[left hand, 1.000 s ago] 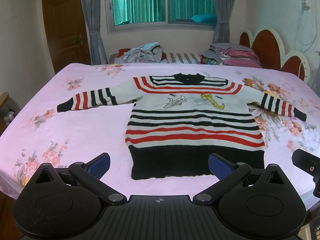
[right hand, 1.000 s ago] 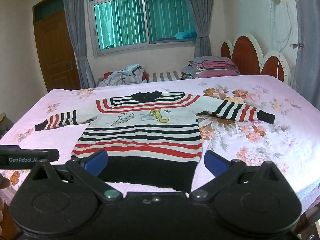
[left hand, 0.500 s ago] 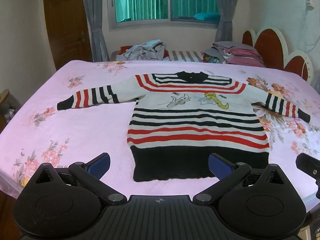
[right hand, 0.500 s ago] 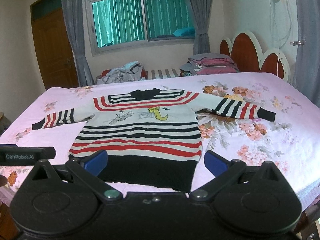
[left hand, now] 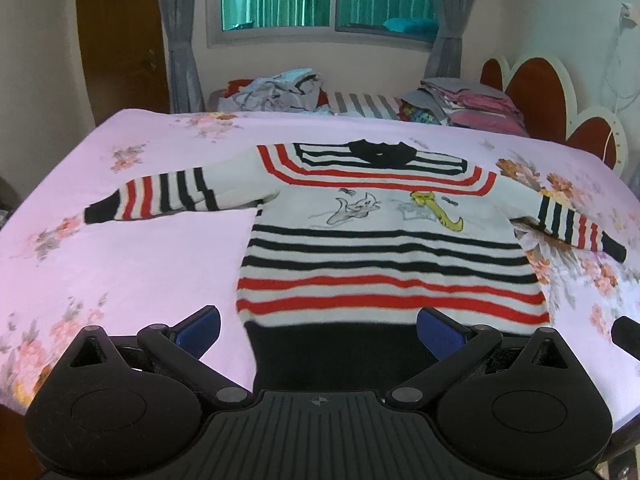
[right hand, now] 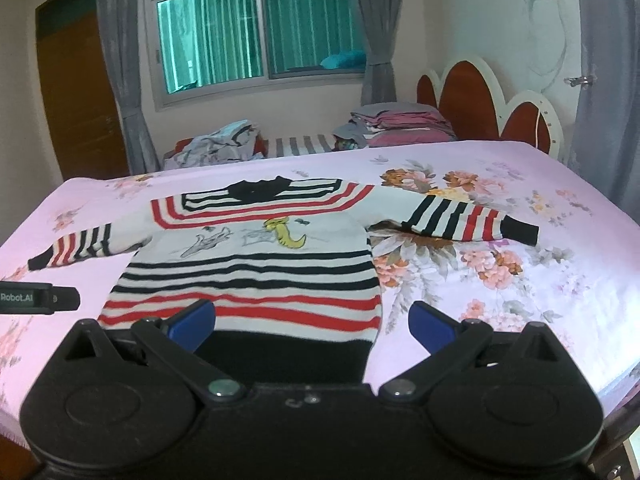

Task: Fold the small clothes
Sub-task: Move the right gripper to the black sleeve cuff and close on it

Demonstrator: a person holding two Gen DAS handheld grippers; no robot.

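Sweater: the striped sweater (left hand: 384, 248) lies flat, front up, on the pink floral bed (left hand: 120, 264), collar toward the window, both sleeves spread out, black hem nearest the cameras.
Fold state: no fold made yet; the garment is fully spread.
Left gripper: the left gripper (left hand: 318, 330) has its jaws released wide, holding nothing, straddling the hem's left half from above and not touching cloth as far as can be told.
Right gripper: the right gripper (right hand: 312, 322) likewise has its jaws released and empty, over the hem's right half.
Just changed: against a second ago the sweater fills more of both views and its hem has slid under the fingers, so both grippers have closed in on the near edge.
Meaning: probably the approach to the first grasp, at the hem or its corners.
Left view only: the left sleeve (left hand: 152, 200) in full, its cuff plain against bare sheet.
Right view only: the right sleeve (right hand: 472, 220) whole to the cuff, and the left gripper's body at the frame edge.
Beyond: loose laundry (left hand: 276, 88) and folded clothes (right hand: 400, 124) past the bed's far edge.
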